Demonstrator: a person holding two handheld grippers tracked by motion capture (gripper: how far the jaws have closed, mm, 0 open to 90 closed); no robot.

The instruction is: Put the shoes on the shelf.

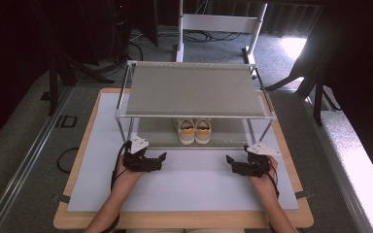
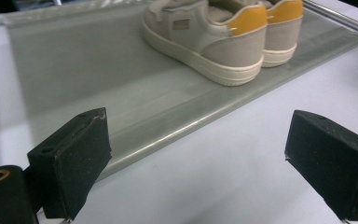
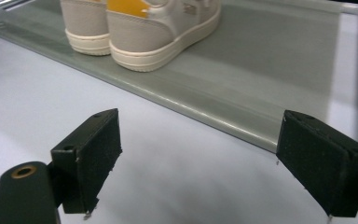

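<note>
High view: we see a two-tier shoe rack (image 1: 194,115) standing on a pale mat (image 1: 184,184) that covers the wooden surface (image 1: 73,194). A pair of beige sneakers (image 1: 194,131) with yellow heel patches sits side by side on the lower shelf (image 1: 150,133), near its middle, heels towards us. Our left gripper (image 1: 161,158) and right gripper (image 1: 229,160) rest on the mat just in front of the rack, well apart, each pointing inwards. Left gripper view: the fingers (image 2: 74,158) stand wide open with nothing between them; the sneakers (image 2: 223,37) lie beyond, on the grey shelf (image 2: 98,70). Right gripper view: the fingers (image 3: 91,154) are likewise spread wide and hold nothing; the sneakers (image 3: 140,28) stand ahead on the shelf (image 3: 270,60)
</note>
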